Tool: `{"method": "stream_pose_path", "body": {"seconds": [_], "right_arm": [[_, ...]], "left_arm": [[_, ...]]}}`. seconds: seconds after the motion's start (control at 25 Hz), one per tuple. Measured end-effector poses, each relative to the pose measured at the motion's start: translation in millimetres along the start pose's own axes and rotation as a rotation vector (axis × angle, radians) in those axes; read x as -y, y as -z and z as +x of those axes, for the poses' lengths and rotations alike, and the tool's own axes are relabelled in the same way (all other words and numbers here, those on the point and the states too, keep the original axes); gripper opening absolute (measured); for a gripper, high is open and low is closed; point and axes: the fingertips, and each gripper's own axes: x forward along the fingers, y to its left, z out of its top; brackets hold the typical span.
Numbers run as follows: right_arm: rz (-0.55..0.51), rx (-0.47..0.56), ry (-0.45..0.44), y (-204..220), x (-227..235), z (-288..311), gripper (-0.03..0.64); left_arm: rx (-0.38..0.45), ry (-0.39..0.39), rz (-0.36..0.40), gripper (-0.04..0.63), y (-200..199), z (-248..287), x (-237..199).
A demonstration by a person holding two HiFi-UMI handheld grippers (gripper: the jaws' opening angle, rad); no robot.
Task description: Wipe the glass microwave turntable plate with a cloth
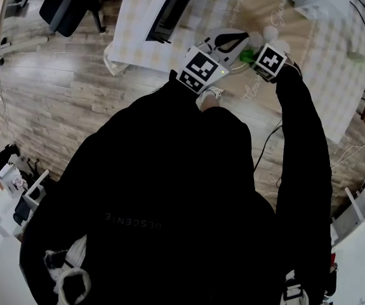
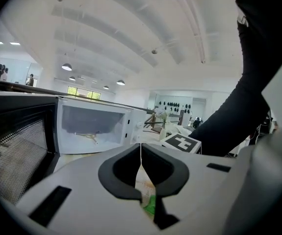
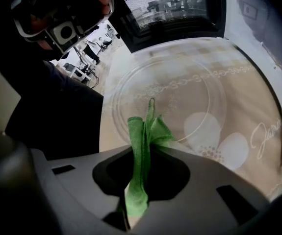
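The clear glass turntable plate (image 3: pixel 180 89) lies on the beige flower-print tablecloth (image 3: pixel 258 131), just ahead of my right gripper (image 3: pixel 150 152). That gripper is shut on a folded green cloth (image 3: pixel 143 131), whose free end reaches over the plate's near rim. In the head view the cloth (image 1: pixel 247 56) shows between the right gripper (image 1: pixel 254 56) and the left gripper (image 1: pixel 230 43). The left gripper (image 2: pixel 141 148) is shut, with only a thin pale line between its pads. I cannot tell whether anything is held there. It points at the open microwave (image 2: pixel 89 124).
The white microwave stands at the table's back with its dark mesh door (image 2: pixel 18 151) swung open to the left. The right gripper's marker cube (image 2: pixel 181 142) sits close by the left jaws. The table edge (image 1: pixel 115 56) and wooden floor (image 1: pixel 55 88) lie to the left.
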Motion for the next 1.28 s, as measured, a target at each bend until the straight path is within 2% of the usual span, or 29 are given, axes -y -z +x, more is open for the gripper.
{"method": "stream_pose_path", "body": {"seconds": [0.52,0.76,0.92,1.28], "right_arm": [[-0.067,-0.035,-0.161,6,-77,37,0.061],[0.011,0.031,-0.135,7,-83,26,0.063],[0.087,0.158,-0.061,-1,-71,5,0.063],[0.268,0.661,0.144,-45,-57,-95,0.063]], "left_arm": [[0.006,-0.009,0.026,0.021,-13,-8,-1],[0.002,-0.001,0.026,0.021,-18,-14,-3],[-0.001,0.013,0.018,0.021,-24,-20,-5],[0.046,0.037,0.029,0.021,-54,-36,-8]]}}
